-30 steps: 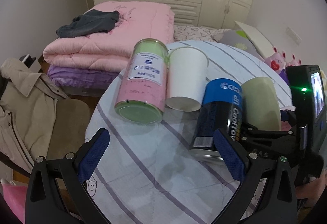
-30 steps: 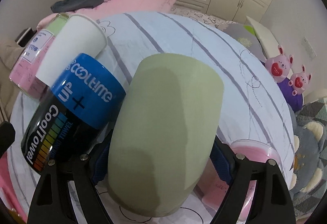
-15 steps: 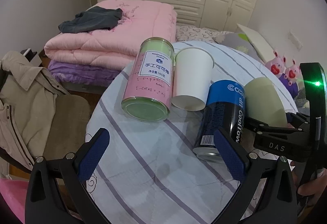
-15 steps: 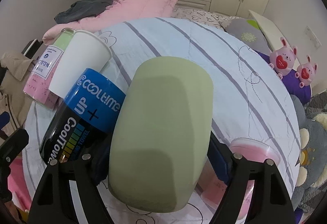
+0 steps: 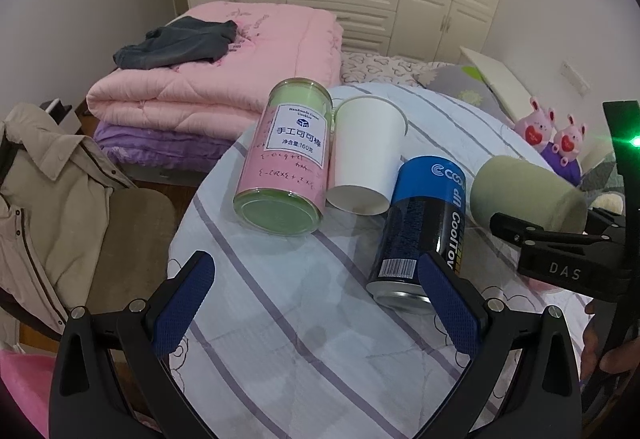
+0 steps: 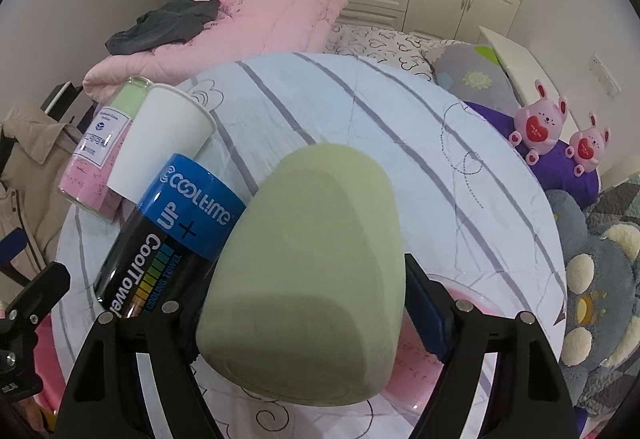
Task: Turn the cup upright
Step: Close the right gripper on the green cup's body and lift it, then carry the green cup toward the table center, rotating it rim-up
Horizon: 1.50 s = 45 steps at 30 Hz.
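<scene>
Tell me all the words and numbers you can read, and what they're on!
"COOLTIME", "UP +", "CoolTowel": on the blue and black can; the strip beside its colour bars is too small to read.
"手工可可棒", "160克": on the label of the pink and green jar; the small print above is too blurred.
"DAS": on the right gripper, which grips the green cup.
The white paper cup shows no words.

Table (image 5: 304, 339): jar (image 5: 286, 163) at left, paper cup (image 5: 366, 155) touching its right side, can (image 5: 420, 227) right of that. Cup (image 6: 308, 263) rightmost, between right gripper (image 6: 304, 303) fingers. Folded quilts (image 5: 216, 79) behind table; jacket (image 5: 44, 207) far left.
</scene>
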Motion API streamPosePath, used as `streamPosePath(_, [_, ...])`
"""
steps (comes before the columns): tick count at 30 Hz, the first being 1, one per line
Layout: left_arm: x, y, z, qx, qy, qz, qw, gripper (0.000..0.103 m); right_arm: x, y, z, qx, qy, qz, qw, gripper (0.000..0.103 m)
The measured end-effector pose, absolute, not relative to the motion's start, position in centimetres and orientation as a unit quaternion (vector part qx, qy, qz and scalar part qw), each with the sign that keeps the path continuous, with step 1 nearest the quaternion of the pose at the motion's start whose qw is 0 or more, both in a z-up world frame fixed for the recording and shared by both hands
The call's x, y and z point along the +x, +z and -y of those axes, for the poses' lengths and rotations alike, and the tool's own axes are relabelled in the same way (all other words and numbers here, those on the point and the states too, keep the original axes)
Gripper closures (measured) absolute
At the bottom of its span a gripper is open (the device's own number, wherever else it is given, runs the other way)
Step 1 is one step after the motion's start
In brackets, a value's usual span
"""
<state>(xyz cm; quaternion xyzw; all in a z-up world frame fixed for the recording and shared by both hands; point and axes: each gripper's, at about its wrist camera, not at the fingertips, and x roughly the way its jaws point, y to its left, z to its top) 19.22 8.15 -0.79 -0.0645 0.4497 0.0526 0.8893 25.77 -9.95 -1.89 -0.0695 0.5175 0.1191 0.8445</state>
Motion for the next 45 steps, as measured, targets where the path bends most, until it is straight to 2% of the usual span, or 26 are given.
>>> streamPosePath(13, [15.7, 1.5, -7.4, -0.059, 0.045, -0.422, 0.904, 0.000, 22.1, 0.4, 9.9, -0.071, 0.133, -0.500, 0.853, 0.023])
streamPosePath(34, [6.9, -0.2, -6.1, -0.056, 0.043, -0.420, 0.905, 0.000, 9.8, -2.5, 10.1, -0.075, 0.148, -0.504, 0.848, 0.023])
streamPosePath(45, [4.2, -1.1, -5.0, -0.049, 0.047, -0.423, 0.903, 0.000, 6.5, -4.0, 10.9, -0.069, 0.158, -0.508, 0.844, 0.023])
